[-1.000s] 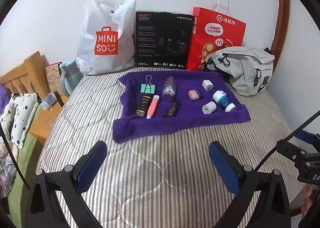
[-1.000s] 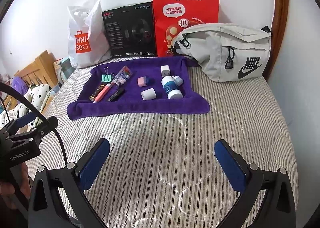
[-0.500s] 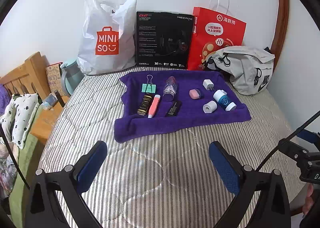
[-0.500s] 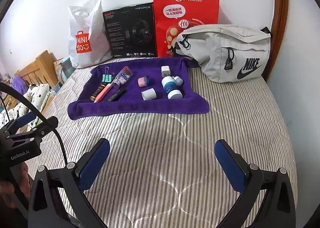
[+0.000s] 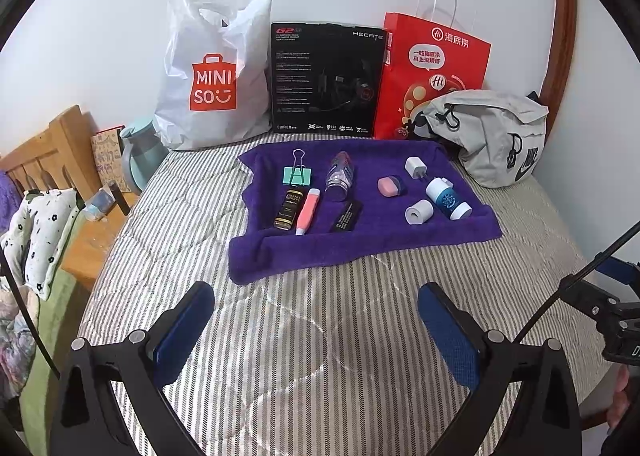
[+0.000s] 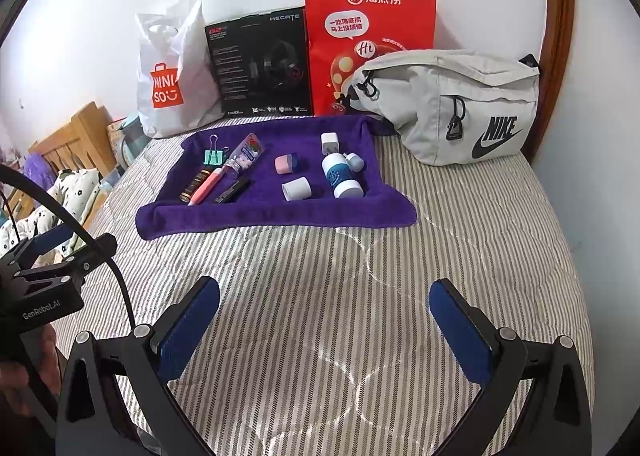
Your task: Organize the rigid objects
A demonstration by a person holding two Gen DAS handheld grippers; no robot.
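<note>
A purple towel (image 5: pixel 360 244) (image 6: pixel 256 215) lies on the striped bed and carries several small items. On it are a teal binder clip (image 5: pixel 297 175), a dark gold-labelled tube (image 5: pixel 287 208), a pink pen (image 5: pixel 307 211), a clear bottle (image 5: pixel 339 175), a black stick (image 5: pixel 346 216), a pink eraser (image 5: pixel 389 187), a white charger (image 5: pixel 414 167), a white roll (image 5: pixel 418 211) and a blue-and-white bottle (image 5: pixel 445 199). My left gripper (image 5: pixel 316 332) and right gripper (image 6: pixel 324 328) both hover open over bare bedding, well short of the towel, holding nothing.
Along the wall stand a white Miniso bag (image 5: pixel 212 75), a black headset box (image 5: pixel 326 79), a red paper bag (image 5: pixel 432 67) and a grey Nike pouch (image 6: pixel 452 107). A wooden headboard (image 5: pixel 44 155), teal kettle (image 5: pixel 138 153) and nightstand sit left. A red-brown door frame (image 6: pixel 552 35) stands right.
Both views have drifted back slightly, so the towel sits a little farther away. Both grippers stay open and empty.
</note>
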